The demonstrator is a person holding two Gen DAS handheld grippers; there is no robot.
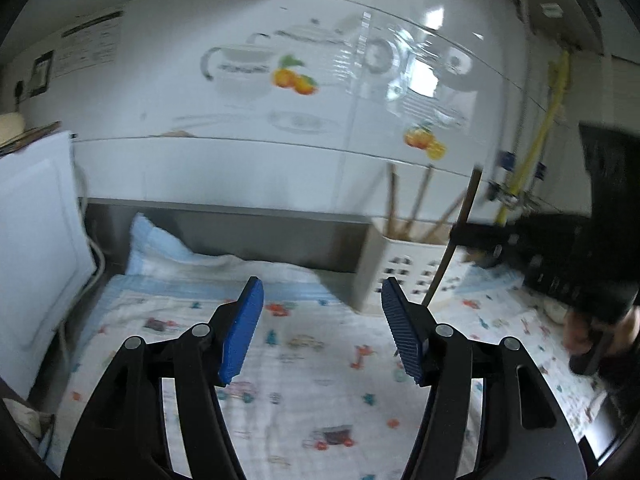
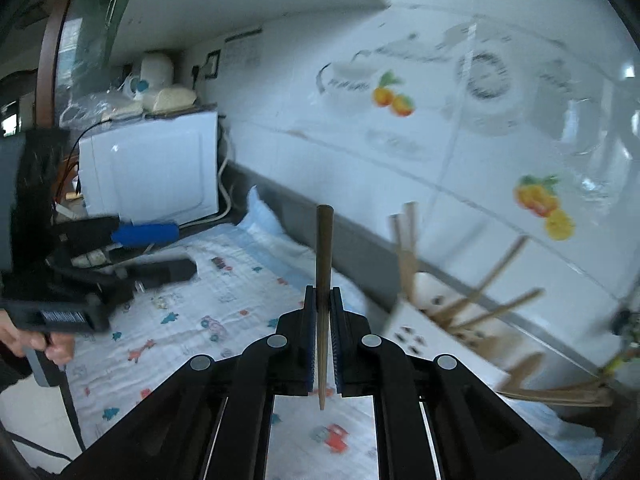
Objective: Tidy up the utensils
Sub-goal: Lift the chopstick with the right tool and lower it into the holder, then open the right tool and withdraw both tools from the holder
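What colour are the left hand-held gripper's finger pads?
Blue, ribbed pads; clearest in the left wrist view.

A single brown chopstick (image 2: 323, 280) stands nearly upright, clamped at mid-length between blue pads (image 2: 307, 344), its blunt end up and its tapered tip pointing down above the printed cloth (image 2: 224, 304). To its right a white perforated holder (image 2: 430, 330) sits on the cloth by the tiled wall, several wooden chopsticks (image 2: 492, 280) fanning out of its top at different angles.
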